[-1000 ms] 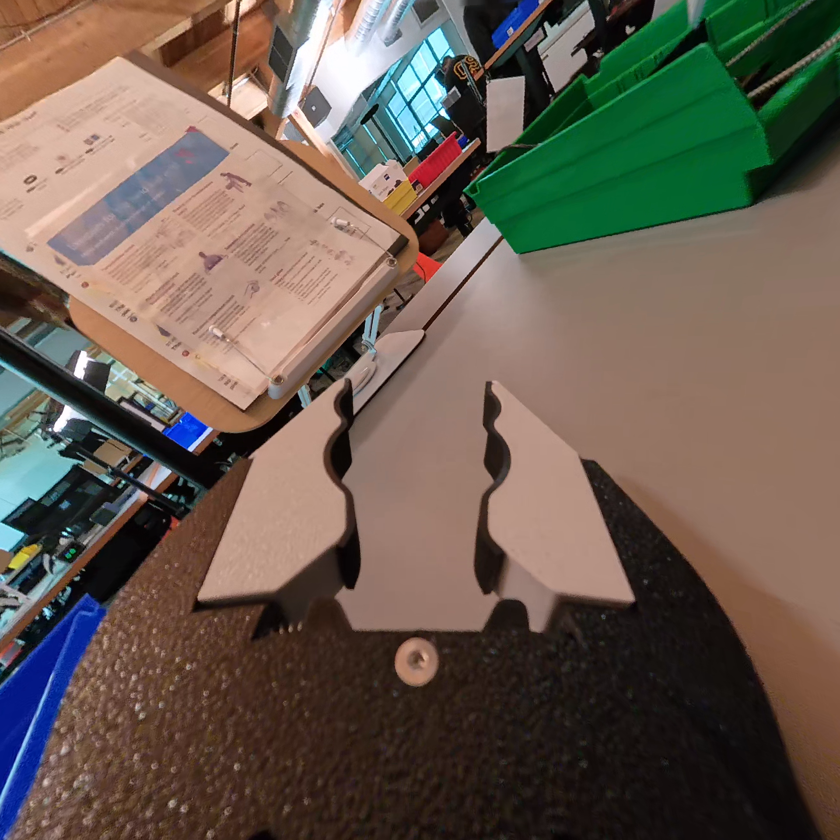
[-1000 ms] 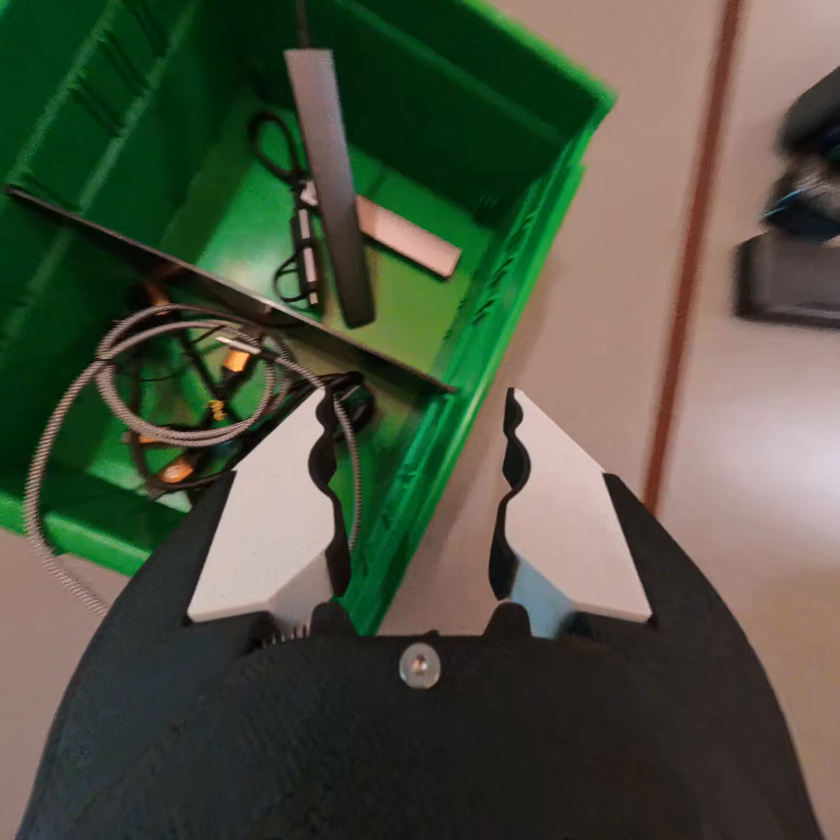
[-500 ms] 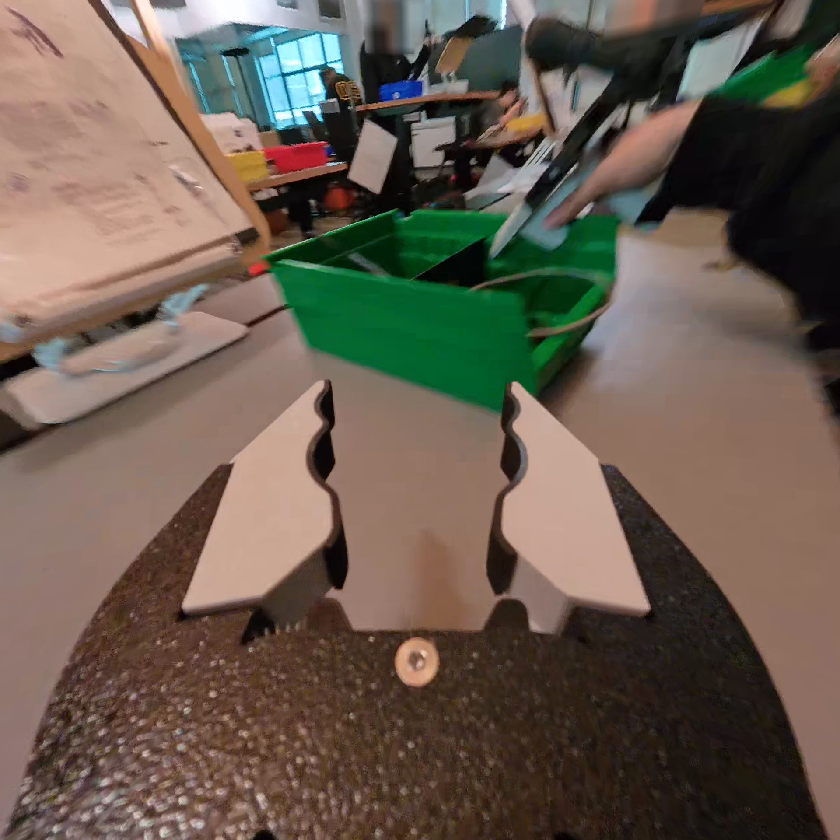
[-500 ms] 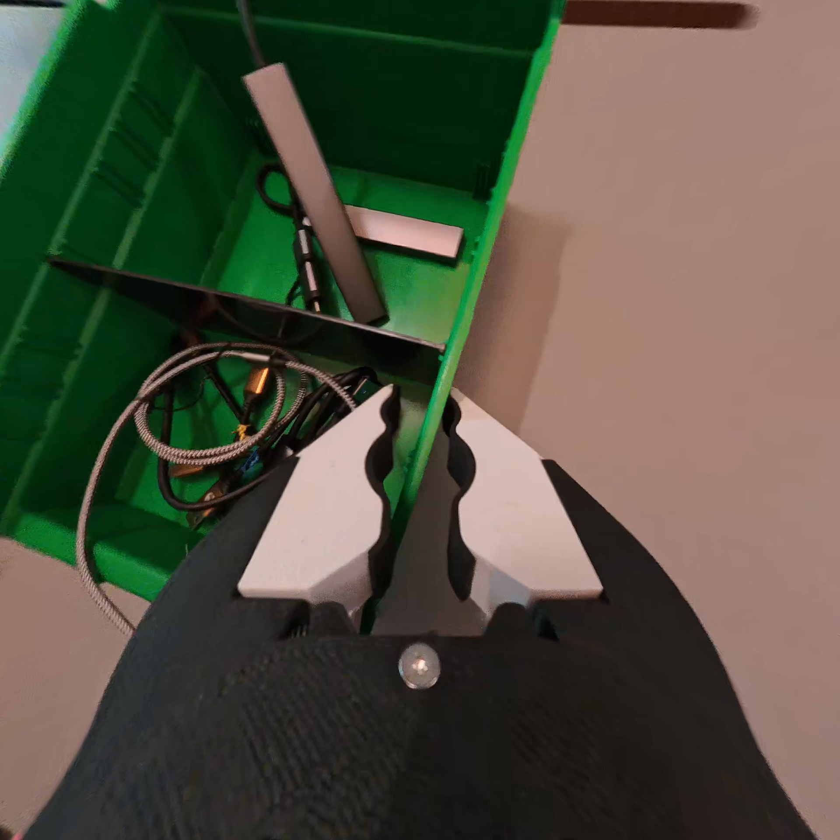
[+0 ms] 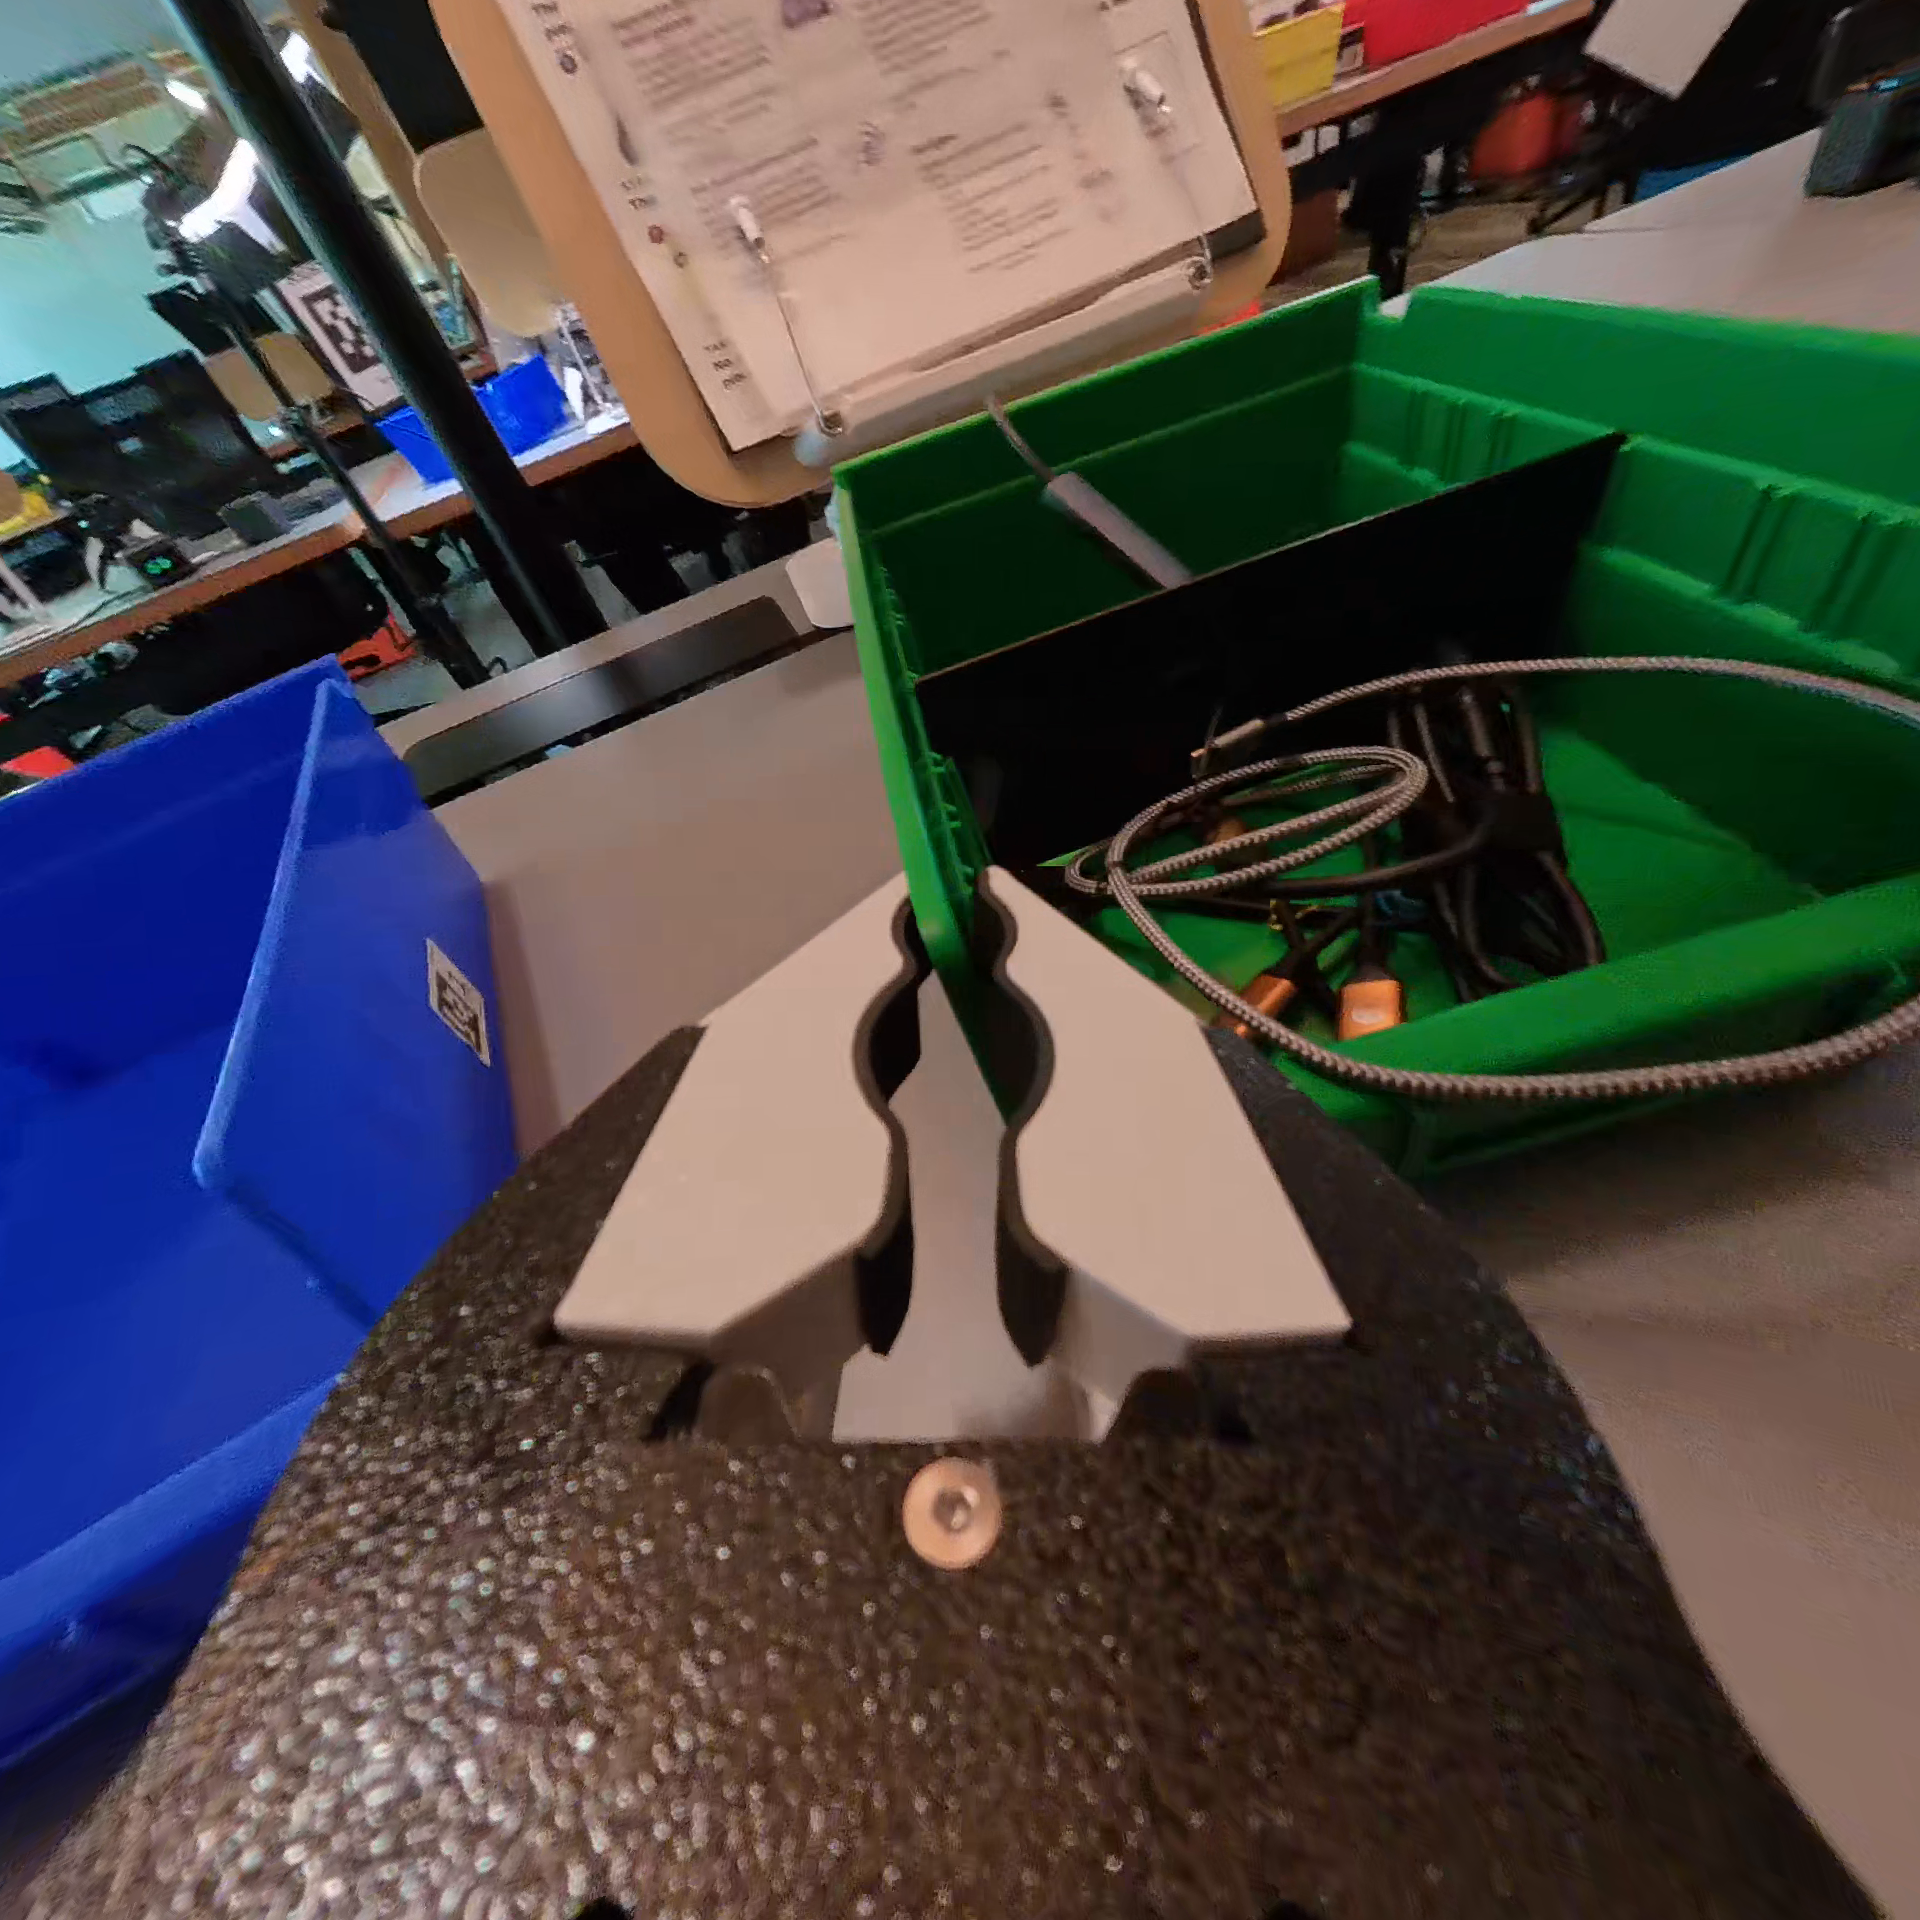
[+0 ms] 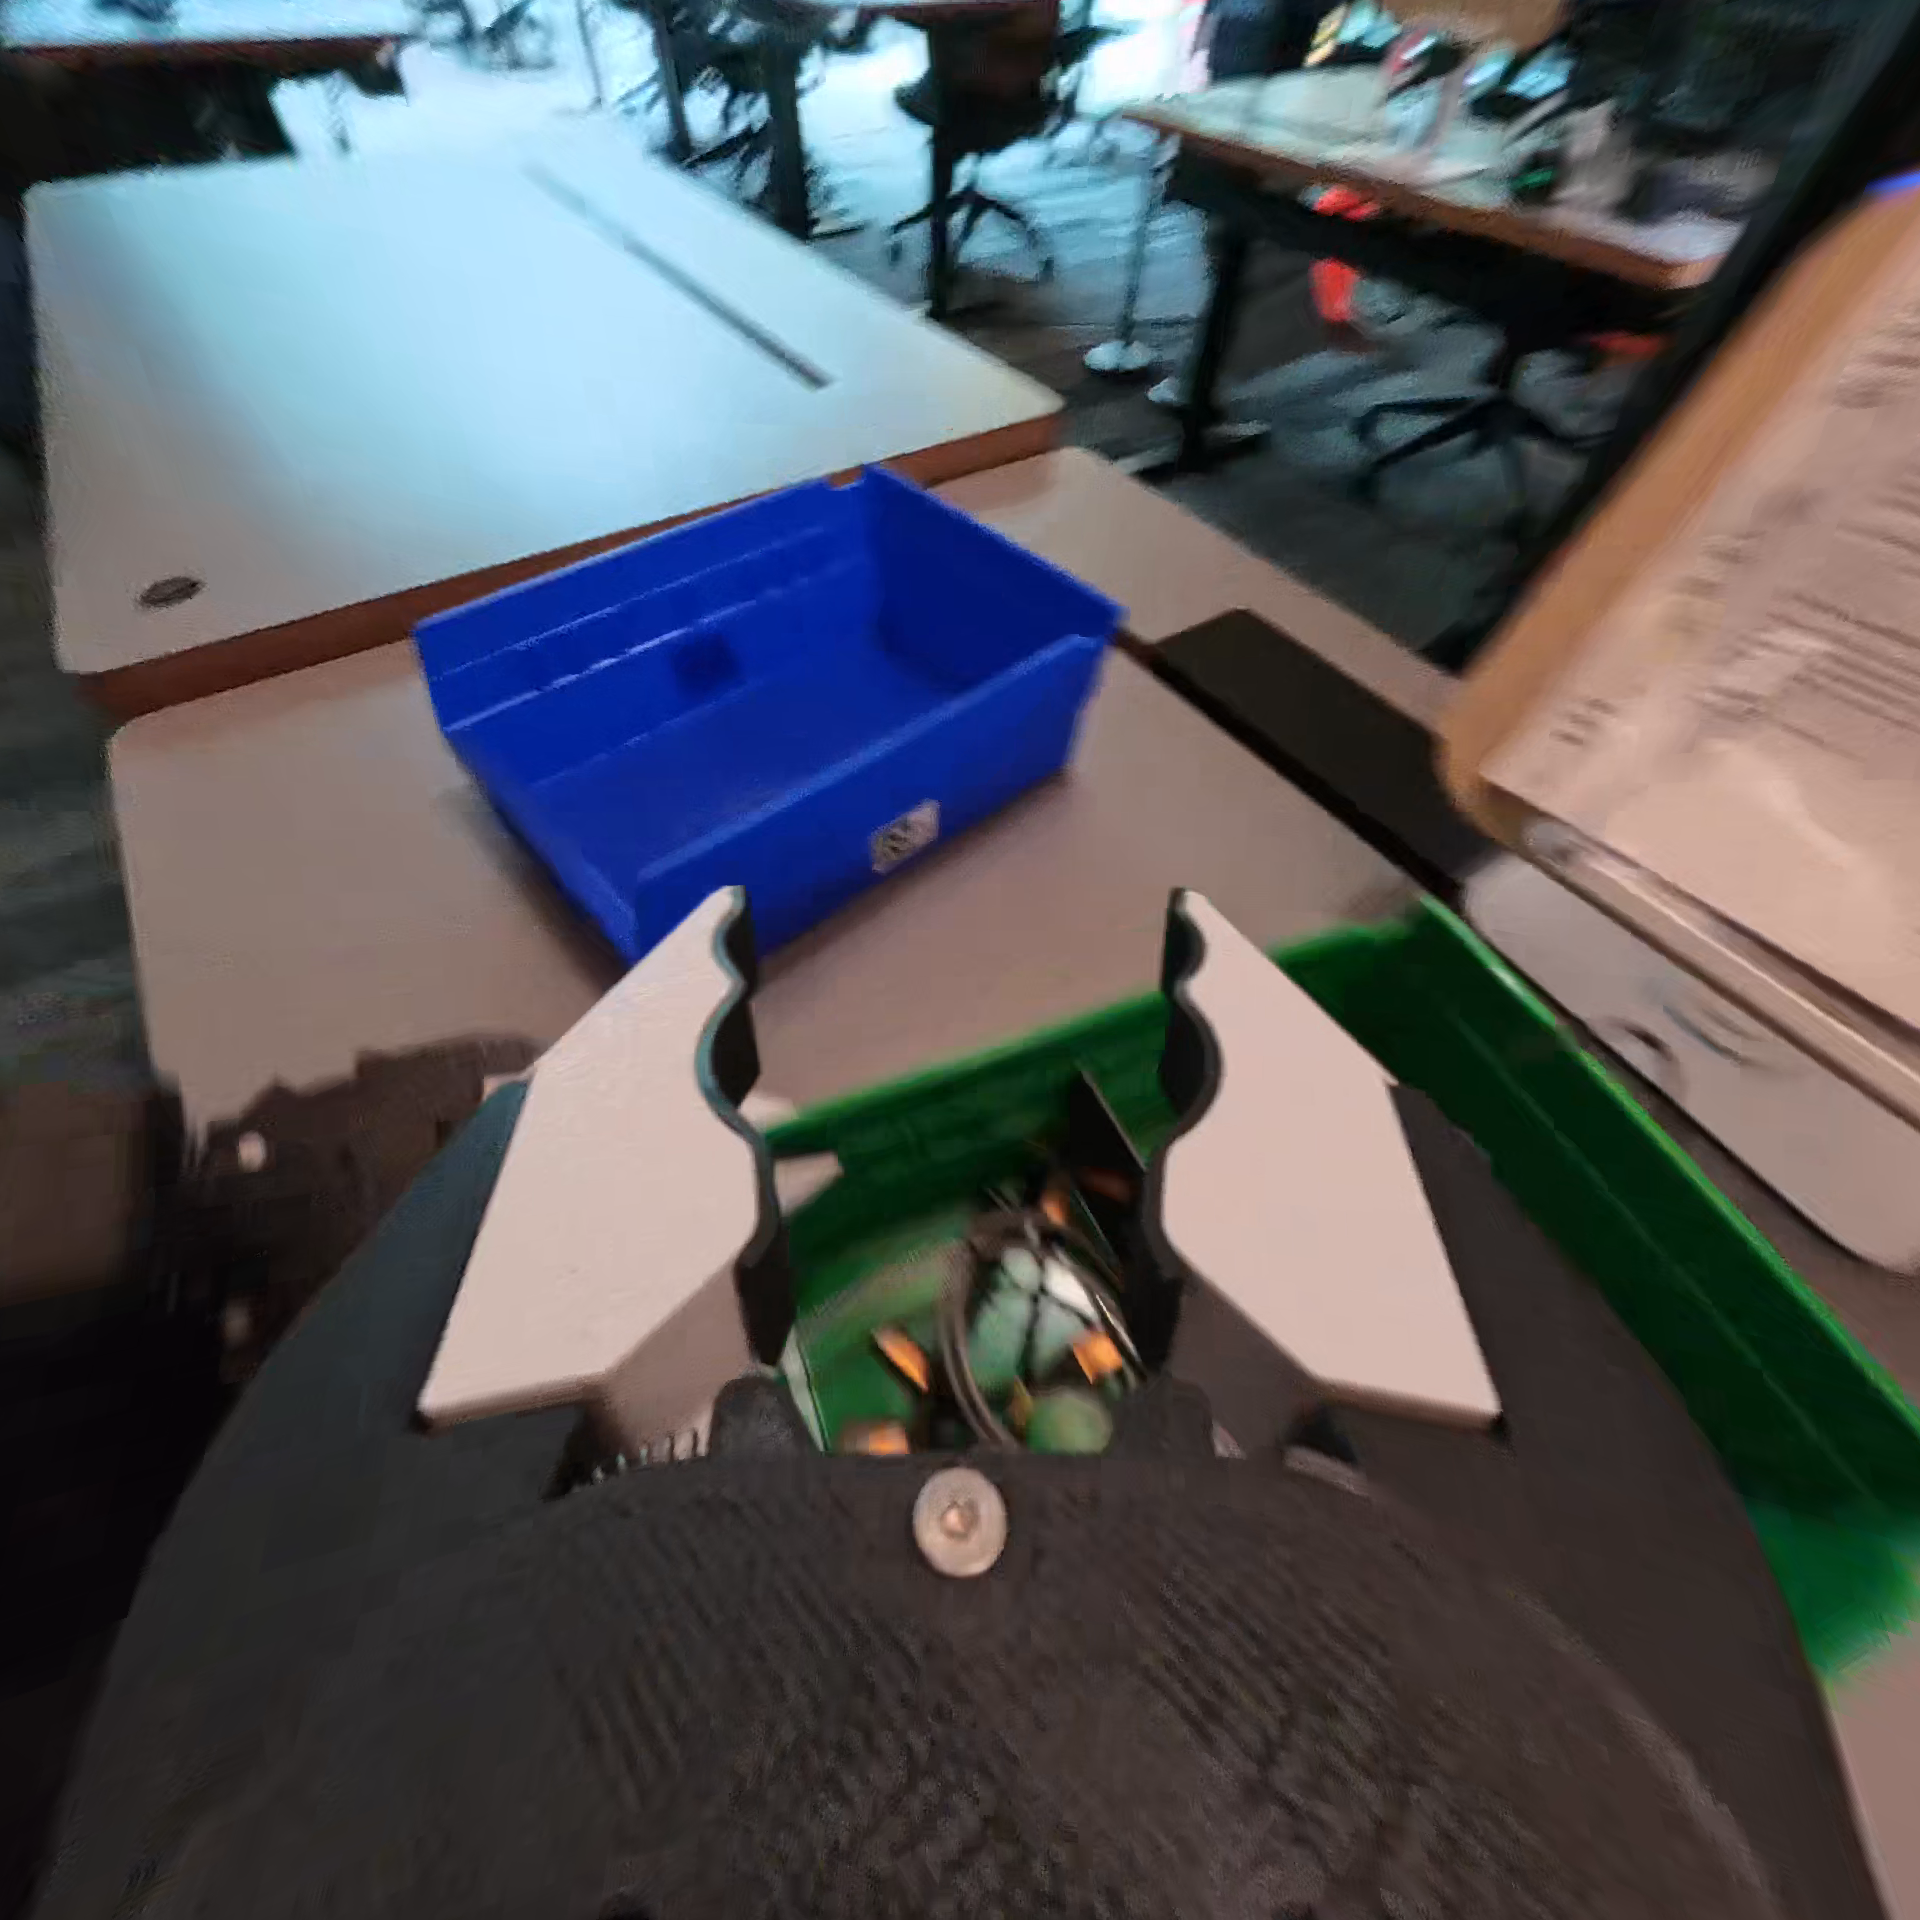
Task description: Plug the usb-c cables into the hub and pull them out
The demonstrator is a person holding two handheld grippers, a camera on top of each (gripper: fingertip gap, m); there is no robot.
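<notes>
While the left gripper is pinching the near side wall of the green bin, its jaws are narrowed onto the plastic edge, with the wall running away between them. The right gripper is hanging wide and holding nothing, hovering over the same bin and looking past it toward the blue bin on the table.

The cables are lying coiled in the near compartment, just right of the left gripper's tips and directly under the right gripper's open jaws. Two orange plugs are resting near the front wall. The hub is leaning as a long grey bar in the far compartment behind the black divider, its long axis running away and up toward the back wall. By my judgement the right gripper is the nearer and freer one for a cable, and it would need to tip downward to reach it.

Compared with half a second ago, the roles are swapping: the left gripper was wide and well short of the bin and is now clamped on its wall, while the right gripper was squeezing the bin's edge and is now spread apart. The right view is also blurring now.
</notes>
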